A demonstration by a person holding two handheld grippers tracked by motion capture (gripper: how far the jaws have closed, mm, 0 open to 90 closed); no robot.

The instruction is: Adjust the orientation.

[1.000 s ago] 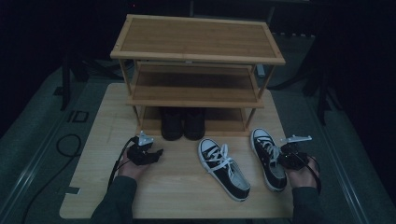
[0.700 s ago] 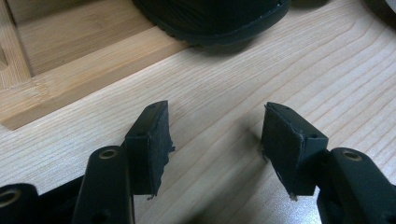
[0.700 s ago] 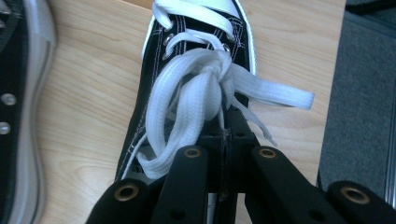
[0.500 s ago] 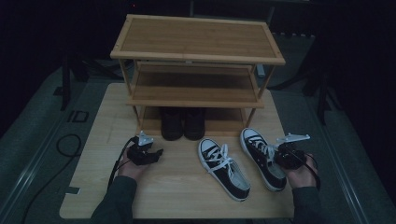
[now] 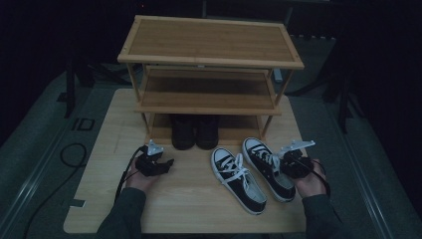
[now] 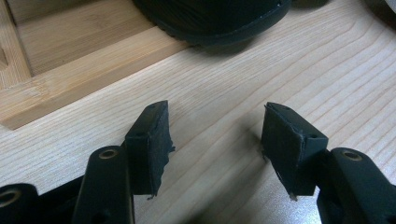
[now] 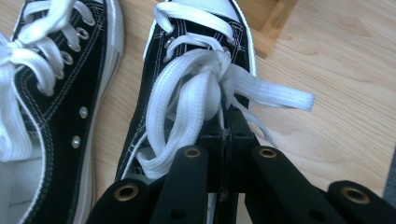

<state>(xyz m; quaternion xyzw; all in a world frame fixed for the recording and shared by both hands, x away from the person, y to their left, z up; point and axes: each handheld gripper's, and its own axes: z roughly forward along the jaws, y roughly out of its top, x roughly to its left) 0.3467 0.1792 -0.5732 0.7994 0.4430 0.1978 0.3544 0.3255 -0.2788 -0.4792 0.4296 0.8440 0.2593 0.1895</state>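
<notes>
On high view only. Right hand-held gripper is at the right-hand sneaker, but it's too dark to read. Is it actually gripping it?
Observer: Yes. In the right gripper view, the right hand-held gripper has its jaws shut on the right-hand sneaker, at the edge of the upper beside the white lace bow.
Operator: Lace caught in the jaws?
Observer: Cannot tell. A loose lace end runs right past the tips.
Operator: Left one?
Observer: The left hand-held gripper is open with nothing between its pads, over the table. The toe of a black boot lies just ahead of it.
</notes>
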